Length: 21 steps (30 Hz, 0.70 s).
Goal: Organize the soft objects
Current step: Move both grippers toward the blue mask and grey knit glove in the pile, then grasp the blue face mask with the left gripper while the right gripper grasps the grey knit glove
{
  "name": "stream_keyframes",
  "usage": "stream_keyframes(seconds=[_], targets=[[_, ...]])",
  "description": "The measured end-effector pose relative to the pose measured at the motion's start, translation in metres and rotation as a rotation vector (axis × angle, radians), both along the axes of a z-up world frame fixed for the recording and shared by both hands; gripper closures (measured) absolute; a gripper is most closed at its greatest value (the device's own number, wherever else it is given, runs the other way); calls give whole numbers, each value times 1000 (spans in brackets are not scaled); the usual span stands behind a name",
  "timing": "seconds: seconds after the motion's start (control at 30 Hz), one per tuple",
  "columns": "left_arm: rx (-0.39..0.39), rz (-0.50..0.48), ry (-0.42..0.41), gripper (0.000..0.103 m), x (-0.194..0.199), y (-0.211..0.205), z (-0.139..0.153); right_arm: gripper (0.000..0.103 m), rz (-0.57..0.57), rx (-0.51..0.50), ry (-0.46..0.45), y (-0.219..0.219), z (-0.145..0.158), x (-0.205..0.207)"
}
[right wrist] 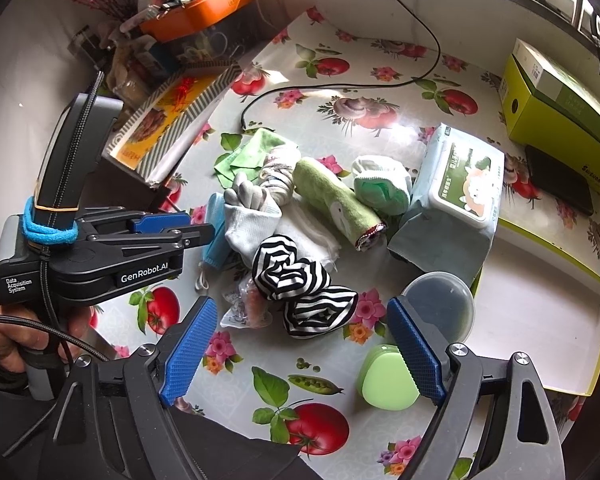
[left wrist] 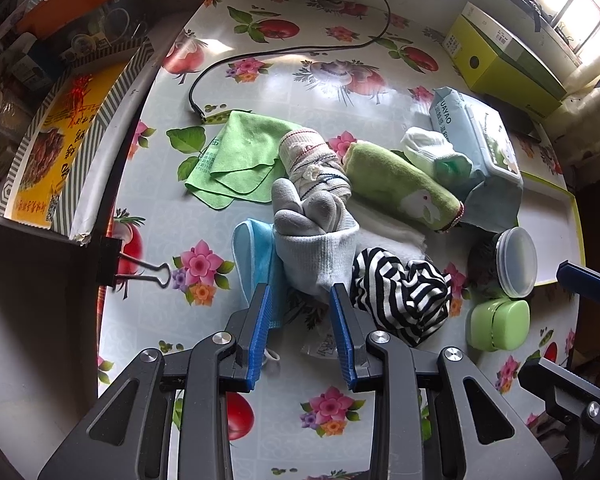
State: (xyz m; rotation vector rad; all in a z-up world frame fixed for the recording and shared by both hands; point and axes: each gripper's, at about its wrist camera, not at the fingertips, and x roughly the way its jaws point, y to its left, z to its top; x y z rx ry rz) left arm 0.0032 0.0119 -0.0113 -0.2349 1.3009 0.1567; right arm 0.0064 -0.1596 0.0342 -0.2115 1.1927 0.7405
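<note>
A pile of soft things lies on the flowered tablecloth: a grey-and-white glove (left wrist: 312,224), a light blue cloth (left wrist: 256,256), a black-and-white striped cloth (left wrist: 400,288), a rolled green towel (left wrist: 400,188), a flat green cloth (left wrist: 240,156) and a white-green sock ball (left wrist: 432,148). My left gripper (left wrist: 300,292) points down, open, with its tips just short of the glove's cuff and the blue cloth beside its left finger; nothing is pressed between the pads. My right gripper (right wrist: 302,306) stands wide open over the striped cloth (right wrist: 296,280), holding nothing.
A pack of wipes (right wrist: 460,184) lies by a white tray with a yellow-green rim (right wrist: 540,300). A round lidded pot (right wrist: 440,300) and a green case (right wrist: 384,380) sit near the right finger. A black cable (left wrist: 300,46), a binder clip (left wrist: 140,272) and a yellow-green box (left wrist: 500,60) are around.
</note>
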Motion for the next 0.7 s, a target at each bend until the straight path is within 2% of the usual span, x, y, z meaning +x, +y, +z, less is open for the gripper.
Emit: stream_keyframes(seconds=[0.37,0.53,0.7], targets=[[-33,67,-1,72,-4,22,-9,27,2,-13,19,12,-7,15],[-40,103,16,72,-7,38,-16,28,8,-15,25,20,-12,23],[-95,145,20,71,-10,52,-25,28,19,-17,34,27,-15,28]])
